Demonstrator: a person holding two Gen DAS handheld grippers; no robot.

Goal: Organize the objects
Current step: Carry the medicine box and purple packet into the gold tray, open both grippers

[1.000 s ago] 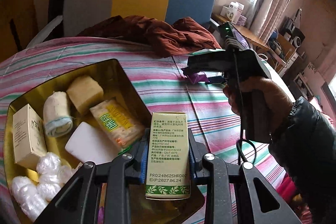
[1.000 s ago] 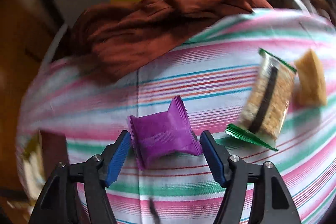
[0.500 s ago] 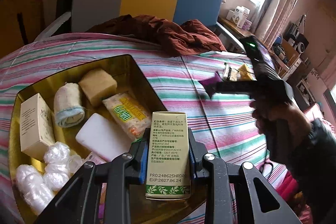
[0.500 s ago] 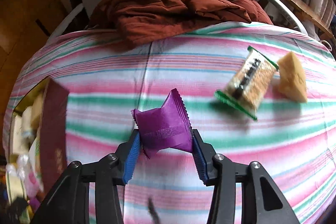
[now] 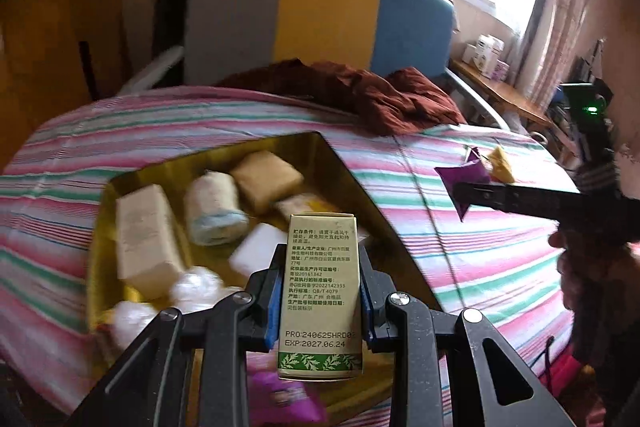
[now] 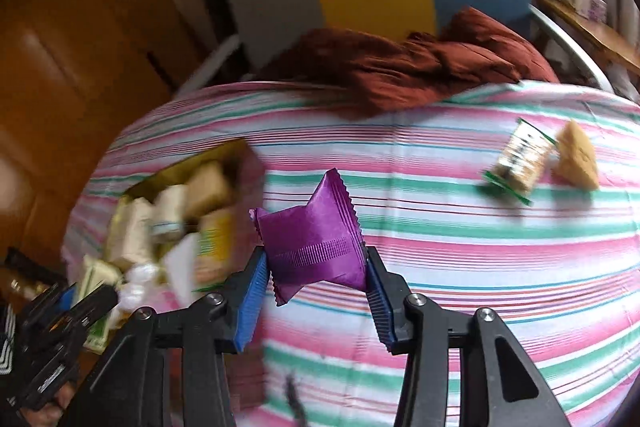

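Observation:
My left gripper (image 5: 320,291) is shut on a tall beige box with green leaf print (image 5: 321,291), held upright over the near edge of the gold tin (image 5: 344,163). The tin holds a beige box, a rolled cloth, a tan block, a white block and clear-wrapped balls. My right gripper (image 6: 316,267) is shut on a purple sachet (image 6: 312,247), lifted above the striped cloth, right of the tin (image 6: 188,167). It also shows in the left wrist view (image 5: 464,179). A green-edged cracker pack (image 6: 520,159) and a tan wedge (image 6: 578,157) lie on the cloth at the right.
The striped bedcover (image 6: 480,267) spans both views. A crumpled brown garment (image 5: 360,95) lies at the far edge before a grey, yellow and blue headboard (image 5: 324,19). A wooden shelf with small boxes (image 5: 488,55) stands at the far right. Another purple packet (image 5: 284,399) lies below my left gripper.
My right gripper closed on the purple sachet, lifted it and carried it left toward the tin. My left gripper kept hold of the box and shifted slightly over the tin.

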